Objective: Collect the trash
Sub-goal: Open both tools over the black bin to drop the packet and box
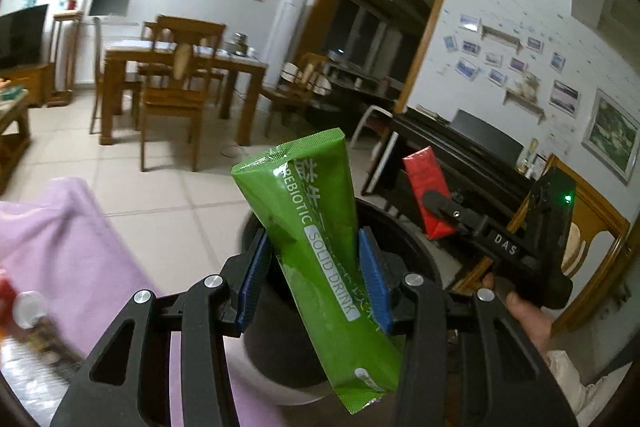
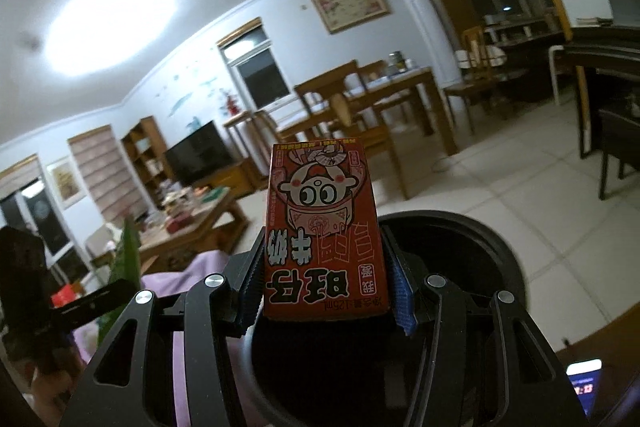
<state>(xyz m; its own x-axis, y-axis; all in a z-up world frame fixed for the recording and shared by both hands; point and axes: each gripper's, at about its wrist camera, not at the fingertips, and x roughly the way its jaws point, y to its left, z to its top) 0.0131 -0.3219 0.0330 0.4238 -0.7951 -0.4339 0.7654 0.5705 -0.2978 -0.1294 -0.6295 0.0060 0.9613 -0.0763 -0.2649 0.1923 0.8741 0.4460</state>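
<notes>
The left gripper (image 1: pixel 316 275) is clamped on a green drink sachet (image 1: pixel 316 227), its blue pads pressing both sides while the packet slants up and out past the fingertips. The right gripper (image 2: pixel 326 287) grips a red milk carton (image 2: pixel 324 227) held upright between its pads. Both packages hang over the open mouth of a black bin (image 2: pixel 480 247), beside a pink cloth (image 1: pixel 80 247).
</notes>
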